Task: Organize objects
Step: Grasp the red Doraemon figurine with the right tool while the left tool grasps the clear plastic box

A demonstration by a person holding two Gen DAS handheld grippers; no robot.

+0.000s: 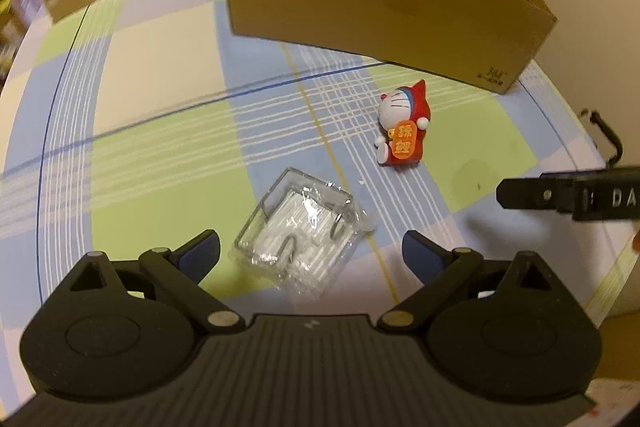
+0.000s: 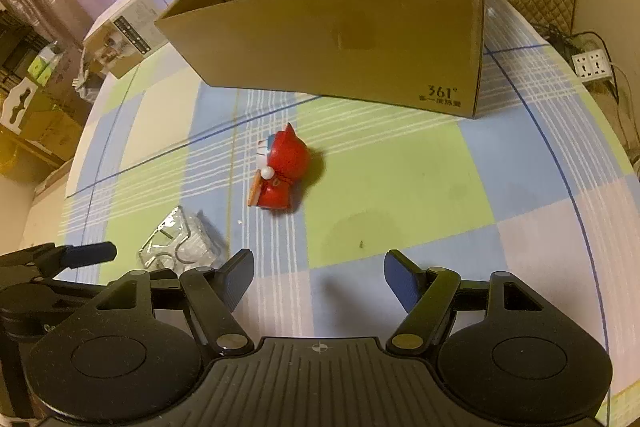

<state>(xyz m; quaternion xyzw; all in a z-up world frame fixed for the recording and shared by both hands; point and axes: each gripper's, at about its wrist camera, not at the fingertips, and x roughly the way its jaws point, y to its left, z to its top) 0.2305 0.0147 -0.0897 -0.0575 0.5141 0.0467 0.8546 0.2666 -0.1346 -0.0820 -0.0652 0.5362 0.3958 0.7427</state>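
Left gripper [image 1: 311, 251] sits nearest, jaws spread wide, nothing held; the clear square plastic box in crinkled film [image 1: 298, 241] lies between and just ahead of its fingertips. Right gripper [image 2: 319, 274] is also spread and empty, the red-hooded white cat figurine with an orange plaque [image 2: 280, 173] ahead and slightly left of it, lying on the checked blue-green tablecloth [image 2: 400, 179].

Risks: slick film could let the box squirt out or crush under a closing grip; the rounded figurine may roll. The two grippers work close, so collision is possible.

Writing: the open brown cardboard carton [image 2: 340, 43] beyond reads "361°"; plaque characters are illegible.
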